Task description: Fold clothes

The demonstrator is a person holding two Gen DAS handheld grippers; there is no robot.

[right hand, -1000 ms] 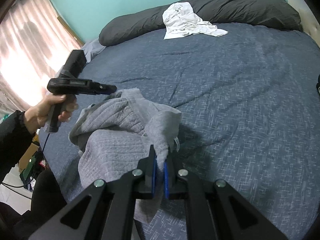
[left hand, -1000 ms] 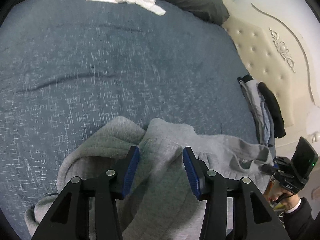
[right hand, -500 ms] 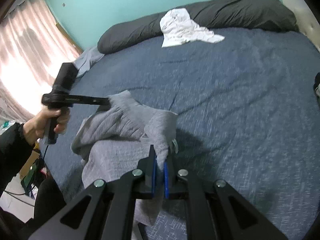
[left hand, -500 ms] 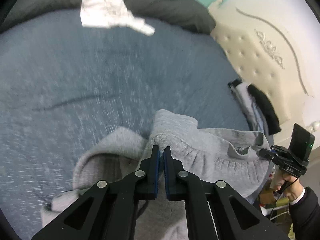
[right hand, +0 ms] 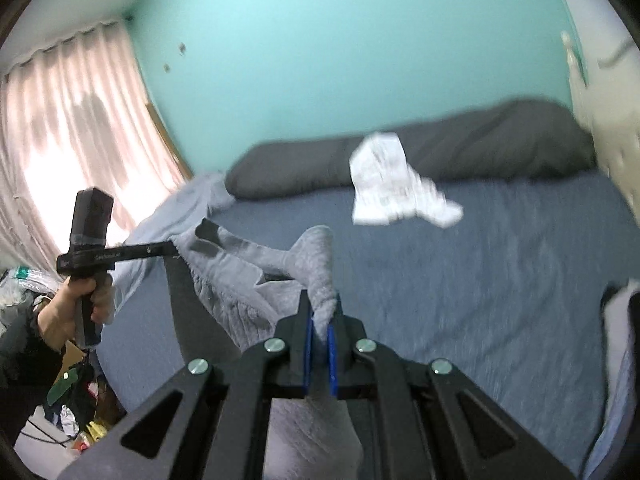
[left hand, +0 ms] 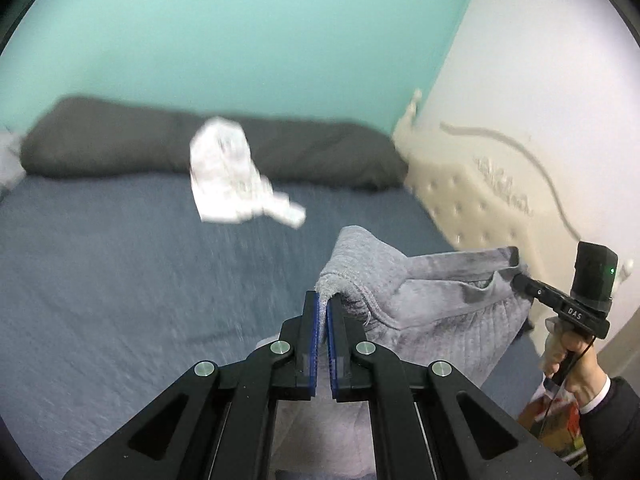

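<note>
**Grey sweatshirt held up over the bed**

The grey sweatshirt [left hand: 436,300] hangs above the blue bed [left hand: 120,280], soft, thick and limp, likely to sag between grips; edges look the best hold. The left gripper [left hand: 323,312] has its jaws closed on a near edge, the right gripper [right hand: 319,322] pinches another fold. A white garment [right hand: 388,184] lies far off.

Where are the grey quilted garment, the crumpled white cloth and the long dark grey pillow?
grey quilted garment [left hand: 436,300]: left wrist view, stretched middle panel.
crumpled white cloth [right hand: 384,184]: right wrist view, main bunched body.
long dark grey pillow [left hand: 108,140]: left wrist view, left half.
</note>
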